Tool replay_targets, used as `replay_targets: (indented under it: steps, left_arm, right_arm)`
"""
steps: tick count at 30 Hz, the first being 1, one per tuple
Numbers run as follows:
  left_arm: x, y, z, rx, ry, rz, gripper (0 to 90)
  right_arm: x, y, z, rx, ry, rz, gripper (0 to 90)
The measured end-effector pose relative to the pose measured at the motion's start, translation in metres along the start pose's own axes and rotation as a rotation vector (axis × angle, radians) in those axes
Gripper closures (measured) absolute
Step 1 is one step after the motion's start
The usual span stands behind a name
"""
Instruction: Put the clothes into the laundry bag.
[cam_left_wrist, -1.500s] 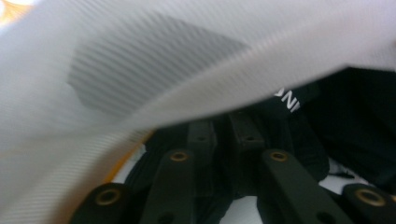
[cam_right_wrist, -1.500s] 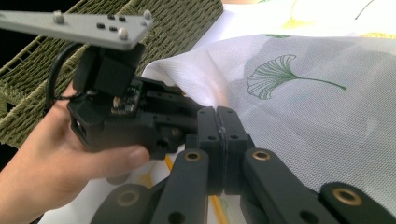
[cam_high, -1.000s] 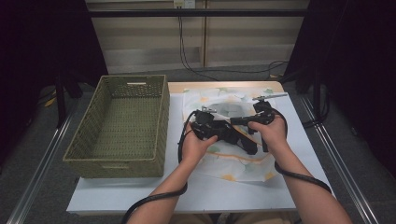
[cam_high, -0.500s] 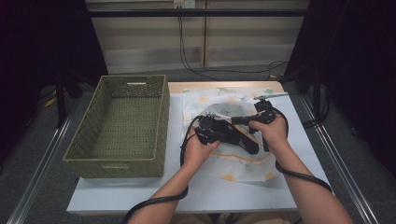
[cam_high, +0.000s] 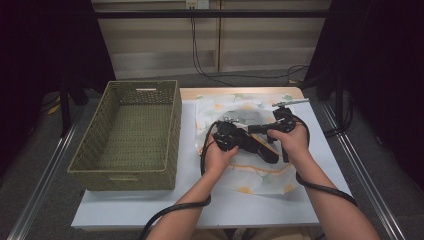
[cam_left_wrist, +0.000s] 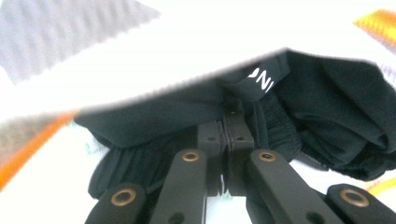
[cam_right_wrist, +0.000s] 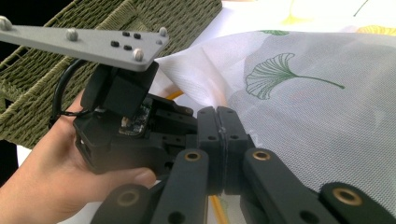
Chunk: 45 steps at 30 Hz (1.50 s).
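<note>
White table (cam_high: 150, 210): wicker basket (cam_high: 131, 131), leaf-print cloth (cam_high: 260, 177).

My left claw (cam_left_wrist: 229, 140), matte black with brass-coloured rivets, has just been closing on the black crumpled fabric garment (cam_left_wrist: 322, 116), whose black tag just ahead bears white lettering. Beneath my claws lies a sheer white cloth (cam_right_wrist: 317, 116) printed with green ginkgo leaves, yellow blossoms and orange stripes. Beside my left claw: an olive-green woven wicker basket (cam_high: 130, 135). My right claw (cam_right_wrist: 219, 140) is black too.

1 black garment (cam_high: 262, 149), 1 printed cloth (cam_high: 260, 172), 1 wicker basket (cam_high: 127, 167), 2 tongs (cam_high: 239, 141) (cam_high: 256, 129)
</note>
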<state>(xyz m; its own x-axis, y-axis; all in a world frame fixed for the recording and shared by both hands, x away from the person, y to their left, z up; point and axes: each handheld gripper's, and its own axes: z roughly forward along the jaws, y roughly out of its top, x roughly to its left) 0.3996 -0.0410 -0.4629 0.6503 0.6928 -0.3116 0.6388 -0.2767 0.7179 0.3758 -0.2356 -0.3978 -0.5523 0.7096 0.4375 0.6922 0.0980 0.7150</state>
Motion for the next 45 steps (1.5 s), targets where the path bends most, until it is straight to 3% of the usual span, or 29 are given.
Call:
replay_targets:
  steps: [2,8,18,21,22,24,30,32,45]
  left_arm:
    - [-0.001,0.001,0.001,-0.014,0.001,-0.002,87.5]
    - [0.0,0.0,-0.005,0.011,-0.02,0.006,84.6]
    - [-0.002,0.0,-0.031,0.059,-0.046,0.041,61.5]
    - [-0.002,-0.001,-0.039,0.053,-0.053,0.059,56.2]
    - [-0.001,-0.001,-0.043,0.073,-0.04,0.078,56.0]
    - [0.001,-0.001,-0.048,0.067,-0.046,0.067,53.1]
    - [0.002,-0.001,-0.062,0.051,-0.018,0.086,47.8]
    - [0.005,-0.002,-0.066,0.066,-0.026,0.083,47.5]
    - [0.016,-0.018,-0.075,0.068,-0.002,0.067,40.3]
  right_arm:
    - [-0.001,-0.001,-0.001,-0.002,-0.006,0.003,90.0]
    - [-0.003,-0.003,-0.002,0.0,-0.009,0.003,90.0]
    - [0.0,-0.005,-0.001,0.006,0.003,0.002,90.0]
    - [0.0,-0.006,-0.002,0.007,0.005,0.001,90.0]
    - [0.001,-0.007,-0.002,0.008,0.006,-0.001,90.0]
    - [0.001,-0.009,-0.002,0.018,0.007,-0.004,90.0]
    - [0.001,-0.015,-0.002,0.025,0.021,-0.009,90.0]
    - [0.002,-0.015,-0.003,0.026,0.028,-0.01,90.0]
    - [0.004,-0.028,-0.009,0.041,0.07,-0.018,90.0]
